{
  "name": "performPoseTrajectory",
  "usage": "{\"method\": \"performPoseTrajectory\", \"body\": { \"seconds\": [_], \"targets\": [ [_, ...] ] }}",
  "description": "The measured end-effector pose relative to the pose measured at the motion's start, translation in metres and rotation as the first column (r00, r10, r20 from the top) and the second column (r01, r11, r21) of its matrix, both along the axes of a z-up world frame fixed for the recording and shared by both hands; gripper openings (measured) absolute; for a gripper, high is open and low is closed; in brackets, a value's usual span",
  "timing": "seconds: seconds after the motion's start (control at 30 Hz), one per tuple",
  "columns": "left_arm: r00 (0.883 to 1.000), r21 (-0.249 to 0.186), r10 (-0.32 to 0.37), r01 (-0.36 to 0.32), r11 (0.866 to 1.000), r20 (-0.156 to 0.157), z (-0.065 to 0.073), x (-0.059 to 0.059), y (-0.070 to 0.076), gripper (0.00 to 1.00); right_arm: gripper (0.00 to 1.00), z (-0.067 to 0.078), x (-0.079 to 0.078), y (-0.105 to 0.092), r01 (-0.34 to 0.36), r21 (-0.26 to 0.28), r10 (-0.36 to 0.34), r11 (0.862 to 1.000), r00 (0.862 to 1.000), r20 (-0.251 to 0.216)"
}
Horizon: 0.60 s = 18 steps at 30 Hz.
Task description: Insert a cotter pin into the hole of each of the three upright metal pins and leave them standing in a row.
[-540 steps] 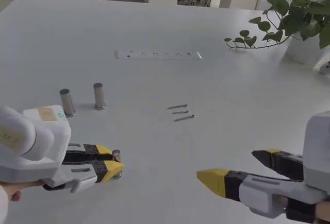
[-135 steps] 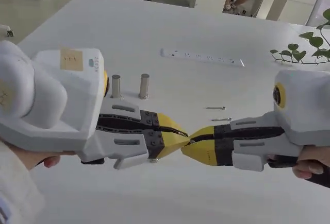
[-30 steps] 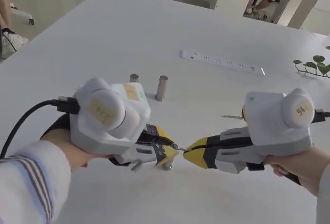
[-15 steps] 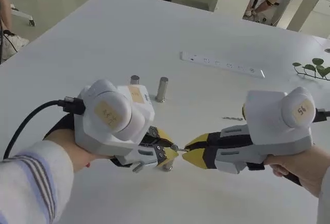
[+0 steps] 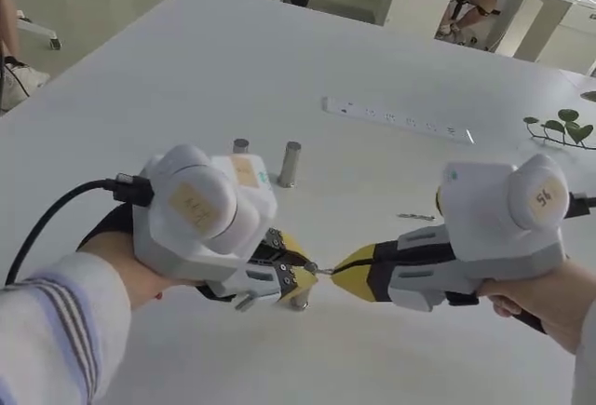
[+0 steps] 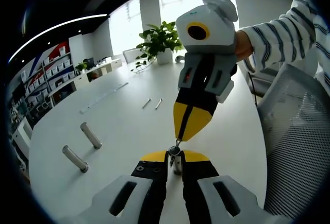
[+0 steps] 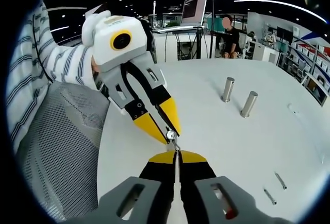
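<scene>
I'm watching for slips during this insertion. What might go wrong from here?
1. The cotter pin is pinched only at the tips of the right gripper; it may twist or miss the hole.
2. The left gripper clamps the metal pin near its top, so a sideways push may tilt it.

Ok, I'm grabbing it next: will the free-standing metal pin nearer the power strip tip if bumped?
Likely yes: the metal pin is tall and narrow on a small base. Being round, it would probably roll on the smooth table. It looks solid, so probably heavy for its size.
</scene>
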<state>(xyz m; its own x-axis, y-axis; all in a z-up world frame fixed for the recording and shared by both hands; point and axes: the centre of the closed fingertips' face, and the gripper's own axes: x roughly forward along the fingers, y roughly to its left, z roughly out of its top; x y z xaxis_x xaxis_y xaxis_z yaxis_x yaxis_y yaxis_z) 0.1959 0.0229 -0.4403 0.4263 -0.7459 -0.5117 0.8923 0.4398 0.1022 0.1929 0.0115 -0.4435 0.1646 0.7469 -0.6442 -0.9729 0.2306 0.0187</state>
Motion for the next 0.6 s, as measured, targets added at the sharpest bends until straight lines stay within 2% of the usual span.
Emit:
{"method": "performPoseTrajectory", "body": {
  "seconds": [0.43, 0.6],
  "targets": [
    [1.0, 0.008, -0.01, 0.01, 1.0, 0.009, -0.0003, -0.0004, 0.0002, 0.06, 0.0, -0.0017, -0.0026, 0.0086, -0.015, -0.019, 0.016, 1.0, 1.0, 0.005],
    [1.0, -0.018, -0.02, 0.02, 1.0, 0.001, 0.0017, -0.002, 0.0001, 0.06, 0.0, -0.0013, -0.0023, 0.0056, -0.001, -0.015, 0.001, 1.0, 1.0, 0.0]
  ]
}}
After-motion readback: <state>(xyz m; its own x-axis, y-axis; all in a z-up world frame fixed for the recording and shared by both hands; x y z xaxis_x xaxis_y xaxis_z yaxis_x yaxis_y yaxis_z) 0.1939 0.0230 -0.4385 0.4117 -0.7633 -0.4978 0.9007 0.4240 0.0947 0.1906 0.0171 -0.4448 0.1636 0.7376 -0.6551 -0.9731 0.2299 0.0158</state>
